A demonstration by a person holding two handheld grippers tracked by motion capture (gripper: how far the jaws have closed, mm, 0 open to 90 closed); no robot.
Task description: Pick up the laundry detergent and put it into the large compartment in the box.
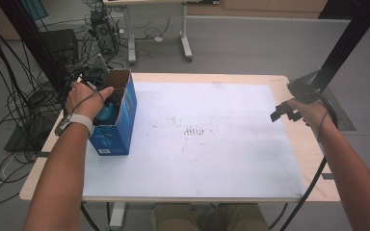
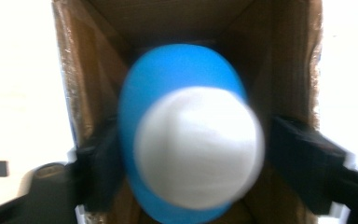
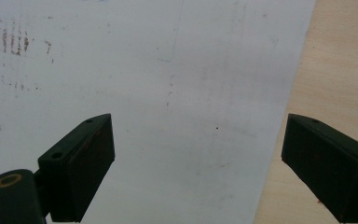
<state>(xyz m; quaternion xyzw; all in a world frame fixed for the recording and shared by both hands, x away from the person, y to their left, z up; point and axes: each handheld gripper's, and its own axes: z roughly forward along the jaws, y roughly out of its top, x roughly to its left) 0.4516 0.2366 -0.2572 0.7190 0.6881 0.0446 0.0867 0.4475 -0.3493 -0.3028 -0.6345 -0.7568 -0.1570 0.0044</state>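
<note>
A blue cardboard box (image 1: 120, 130) stands open-topped at the table's left side. My left gripper (image 1: 112, 102) reaches down into it under the person's left hand. In the left gripper view a blue rounded object with a white end (image 2: 198, 147) lies blurred between the jaws, inside the box's brown walls (image 2: 293, 60). A narrow gap shows beside the right pad (image 2: 303, 163), so my left gripper (image 2: 193, 158) is open around the object. My right gripper (image 1: 282, 113) hovers at the table's right side, and it (image 3: 198, 163) stands open and empty over the edge of the white sheet (image 3: 168, 93).
A large white sheet (image 1: 197, 144) with faint brown marks covers most of the wooden table (image 1: 310, 159). Behind the table's left corner lie cables and dark equipment (image 1: 62, 43) on the floor. A black frame post (image 1: 351, 38) rises at the right.
</note>
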